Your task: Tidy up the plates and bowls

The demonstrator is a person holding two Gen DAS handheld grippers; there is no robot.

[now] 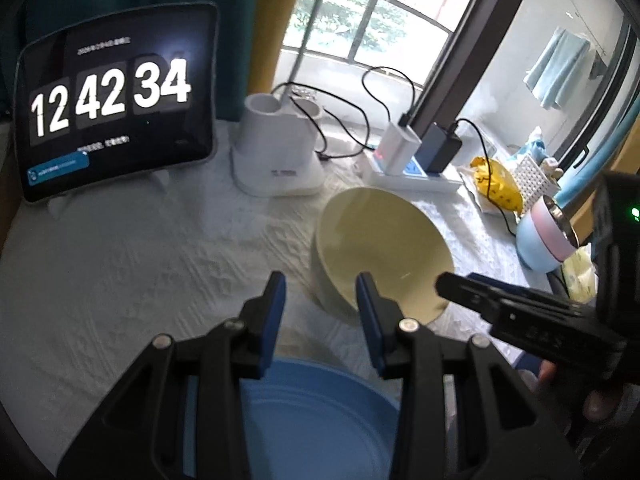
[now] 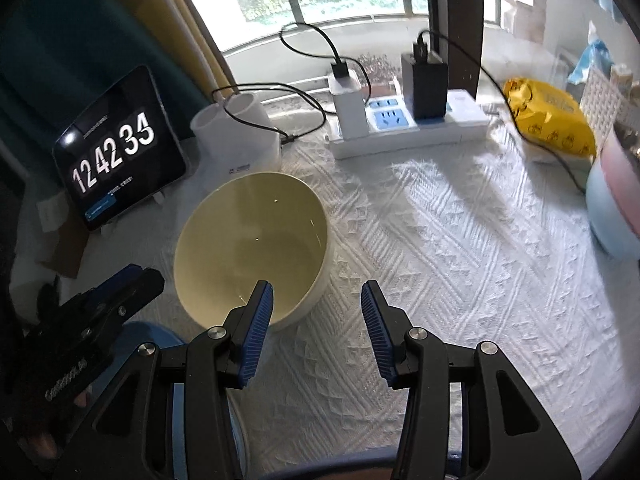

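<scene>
The round pale-yellow ceramic bowl (image 2: 250,246) lies just ahead-left of the right hand-held gripper (image 2: 316,304), nearer than the left hand-held gripper (image 1: 320,300); both half-open, empty

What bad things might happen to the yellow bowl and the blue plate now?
The left gripper and the right gripper hang open and empty close beside the cream-yellow bowl. A clumsy reach might knock it or bump the two grippers together. The blue plate lies right under the left gripper, so a finger could catch its rim. Black cables trail across the white cloth and might snag.
</scene>
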